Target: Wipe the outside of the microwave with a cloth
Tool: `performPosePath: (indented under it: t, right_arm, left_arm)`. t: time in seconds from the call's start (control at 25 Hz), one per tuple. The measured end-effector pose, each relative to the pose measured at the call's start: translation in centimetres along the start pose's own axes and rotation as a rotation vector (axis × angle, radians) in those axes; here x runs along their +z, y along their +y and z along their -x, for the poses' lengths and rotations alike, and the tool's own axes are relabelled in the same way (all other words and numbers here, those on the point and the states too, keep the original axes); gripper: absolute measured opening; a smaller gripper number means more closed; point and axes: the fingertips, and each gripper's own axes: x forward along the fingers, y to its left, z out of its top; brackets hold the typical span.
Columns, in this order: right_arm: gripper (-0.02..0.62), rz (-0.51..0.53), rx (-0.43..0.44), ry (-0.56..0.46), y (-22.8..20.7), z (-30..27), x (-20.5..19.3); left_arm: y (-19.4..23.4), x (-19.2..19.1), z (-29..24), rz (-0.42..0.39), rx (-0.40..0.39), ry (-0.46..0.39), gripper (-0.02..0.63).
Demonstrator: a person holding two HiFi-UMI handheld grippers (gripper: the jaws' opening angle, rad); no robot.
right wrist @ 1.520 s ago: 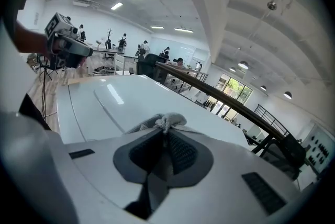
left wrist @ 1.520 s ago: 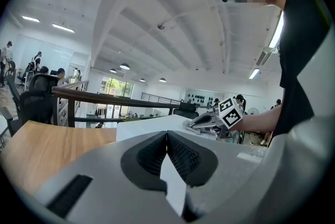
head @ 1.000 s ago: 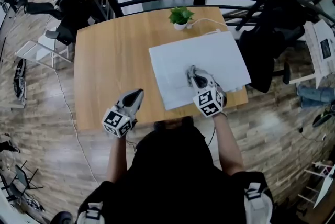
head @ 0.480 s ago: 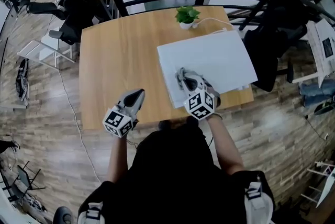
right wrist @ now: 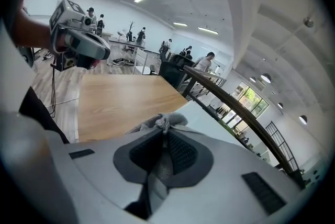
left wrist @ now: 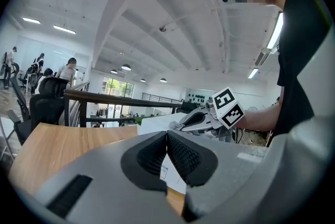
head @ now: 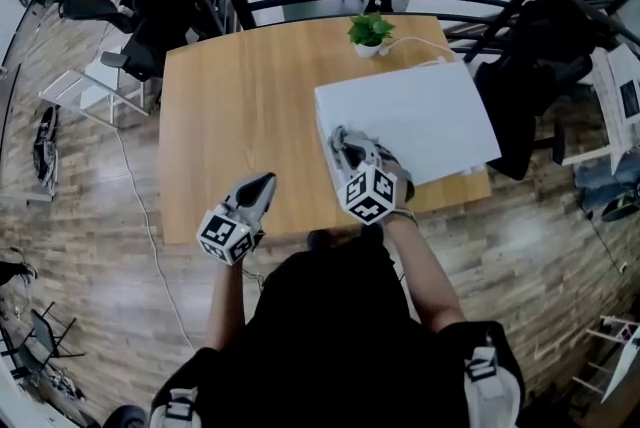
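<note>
Microwave: white, on the right part of the wooden table.
Cloth: grey and bunched, lying on the microwave's top at its near left corner.
Right gripper: fingers clamped on the cloth.
Left gripper: fingers together with nothing between them, over the table's near edge, apart from the microwave.

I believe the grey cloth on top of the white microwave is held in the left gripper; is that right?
No: the right gripper holds the grey cloth on top of the white microwave, as the right gripper view shows.
</note>
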Motion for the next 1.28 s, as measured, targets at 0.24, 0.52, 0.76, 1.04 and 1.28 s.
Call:
performPosePath:
  t: [0.24, 0.52, 0.76, 1.04, 1.28]
  right_arm:
    - [0.025, 0.002, 0.015, 0.044, -0.7, -1.4, 0.7]
    - [0.026, 0.018, -0.021, 0.063, -3.1, -3.1, 1.1]
    - [0.026, 0.05, -0.046, 0.064, -4.5, -4.2, 1.5]
    - [0.026, 0.077, -0.017, 0.035, -4.8, -4.4, 1.5]
    - [0.026, 0.08, -0.005, 0.014, -6.3, -4.3, 1.2]
  left_arm:
    - [0.5, -0.5, 0.6, -0.006, 0.0, -0.001, 0.003]
    - [0.3, -0.1, 0.8, -0.003, -0.008, -0.004, 0.003]
    - [0.4, -0.6, 0.6, -0.005, -0.012, 0.003, 0.003]
    - [-0.3, 0.2, -0.9, 0.005, 0.009, -0.003, 0.003]
    - [-1.7, 0.9, -3.0, 0.002, 0.015, 0.0, 0.003]
